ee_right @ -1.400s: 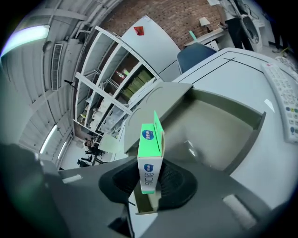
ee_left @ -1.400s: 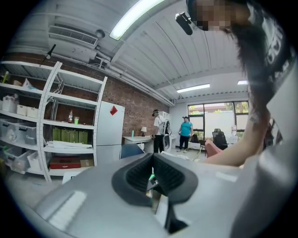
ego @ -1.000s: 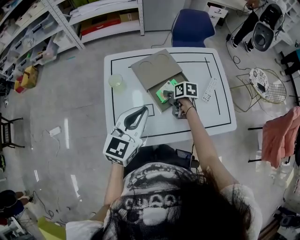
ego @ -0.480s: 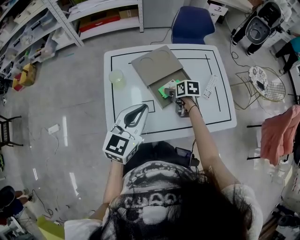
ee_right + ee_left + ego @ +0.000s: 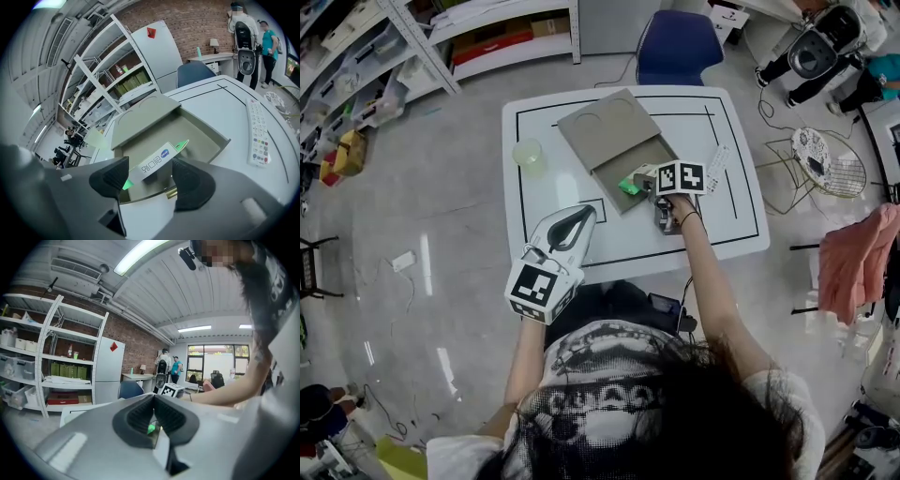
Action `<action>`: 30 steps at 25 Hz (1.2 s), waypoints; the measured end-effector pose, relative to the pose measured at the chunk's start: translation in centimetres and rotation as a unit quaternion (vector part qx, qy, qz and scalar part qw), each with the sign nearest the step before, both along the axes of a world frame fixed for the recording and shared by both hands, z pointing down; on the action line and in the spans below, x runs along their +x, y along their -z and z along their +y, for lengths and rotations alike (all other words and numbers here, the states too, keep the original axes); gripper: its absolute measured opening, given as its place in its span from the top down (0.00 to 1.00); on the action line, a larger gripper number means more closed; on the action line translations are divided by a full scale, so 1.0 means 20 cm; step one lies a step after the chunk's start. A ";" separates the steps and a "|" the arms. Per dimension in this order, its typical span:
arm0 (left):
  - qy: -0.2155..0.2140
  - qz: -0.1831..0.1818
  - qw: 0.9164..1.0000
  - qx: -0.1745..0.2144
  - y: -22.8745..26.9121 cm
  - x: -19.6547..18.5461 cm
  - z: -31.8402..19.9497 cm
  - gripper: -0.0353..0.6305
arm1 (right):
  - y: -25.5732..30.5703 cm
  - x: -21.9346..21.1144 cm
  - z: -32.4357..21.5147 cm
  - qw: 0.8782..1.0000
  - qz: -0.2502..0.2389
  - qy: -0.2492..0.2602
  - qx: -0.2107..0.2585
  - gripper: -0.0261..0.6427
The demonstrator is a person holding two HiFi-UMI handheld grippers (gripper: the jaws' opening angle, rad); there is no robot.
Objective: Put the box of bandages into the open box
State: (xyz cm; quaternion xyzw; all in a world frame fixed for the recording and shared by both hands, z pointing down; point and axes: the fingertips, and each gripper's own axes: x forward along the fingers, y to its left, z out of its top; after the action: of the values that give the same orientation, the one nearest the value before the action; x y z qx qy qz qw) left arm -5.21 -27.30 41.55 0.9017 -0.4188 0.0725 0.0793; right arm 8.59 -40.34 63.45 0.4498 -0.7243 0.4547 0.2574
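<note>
The open grey-brown box lies on the white table, its lid folded back to the far left. The bandage box, white with green ends, lies in the tray near the front wall; the head view shows it as a green patch. My right gripper hovers at the tray's near edge, open, its pads on either side of the bandage box without pressing on it. My left gripper hangs over the table's front left, shut and empty.
A white remote control lies to the right of the open box. A pale green cup stands at the table's left side. A blue chair stands behind the table. Shelving fills the far left.
My right gripper's jaws have spread and let go of the bandage box, which now rests in the tray. The left gripper has barely moved.
</note>
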 end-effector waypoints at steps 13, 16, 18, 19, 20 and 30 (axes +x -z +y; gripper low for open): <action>-0.007 0.003 1.000 -0.003 -0.01 0.02 -0.03 0.95 | 0.01 -0.15 -0.18 0.999 -0.018 0.031 0.038 0.51; -0.003 0.002 1.000 -0.004 -0.02 0.00 -0.03 0.95 | 0.01 -0.17 -0.18 0.999 -0.017 0.029 0.031 0.51; 0.001 0.002 1.000 -0.005 -0.02 -0.01 -0.03 0.95 | 0.02 -0.17 -0.16 0.999 -0.022 0.027 0.028 0.51; 0.003 0.002 1.000 -0.005 -0.02 -0.02 -0.03 0.95 | 0.03 -0.17 -0.14 0.999 -0.026 0.026 0.028 0.51; 0.004 0.002 1.000 -0.005 -0.02 -0.02 -0.03 0.95 | 0.05 -0.16 -0.13 0.999 -0.029 0.025 0.030 0.50; -0.003 0.005 1.000 -0.007 -0.02 0.01 -0.03 0.95 | 0.44 -0.11 0.02 0.986 -0.064 0.035 0.150 0.54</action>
State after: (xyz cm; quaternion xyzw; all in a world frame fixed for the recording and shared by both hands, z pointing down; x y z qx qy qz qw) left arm -5.10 -27.92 41.96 0.9028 -0.4149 0.0713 0.0873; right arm 6.43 -39.99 54.57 0.4275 -0.8146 0.3595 0.1564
